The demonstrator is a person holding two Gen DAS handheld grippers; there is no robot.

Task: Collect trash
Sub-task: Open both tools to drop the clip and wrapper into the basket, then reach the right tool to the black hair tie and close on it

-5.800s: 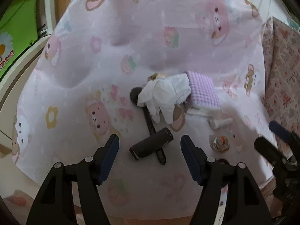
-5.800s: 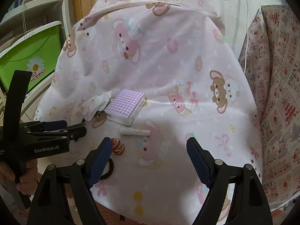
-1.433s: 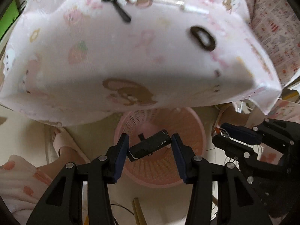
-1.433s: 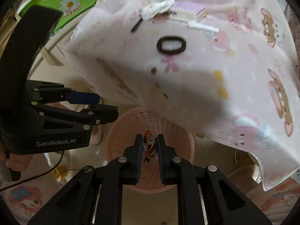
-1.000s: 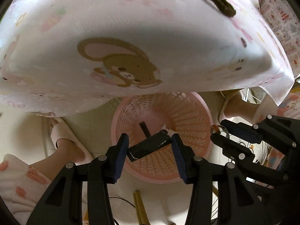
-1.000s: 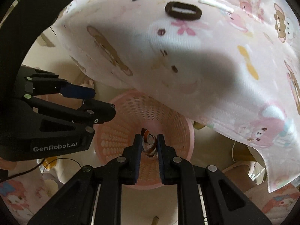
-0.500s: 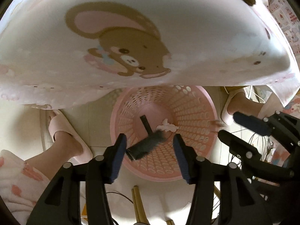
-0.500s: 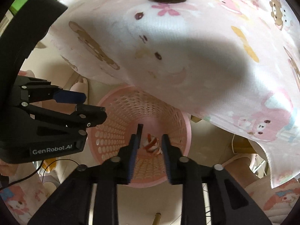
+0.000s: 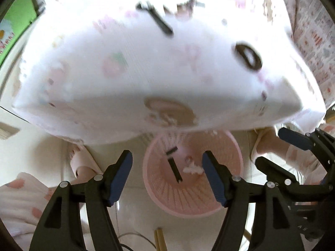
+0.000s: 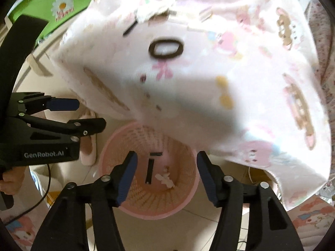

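Hovering grippers: left gripper [image 9: 167,174] and right gripper [image 10: 166,174] had just been opening, jaws empty.
Basket [image 10: 188,200]: pink perforated plastic, round, rim unobstructed below.

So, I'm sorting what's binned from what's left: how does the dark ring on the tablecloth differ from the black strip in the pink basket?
The dark ring is a closed oval loop; the black strip is a straight, narrow bar. The ring lies up on the tablecloth, still uncollected; the strip rests down inside the pink basket, beside white crumpled paper. Both are dark, and neither gripper touches them.
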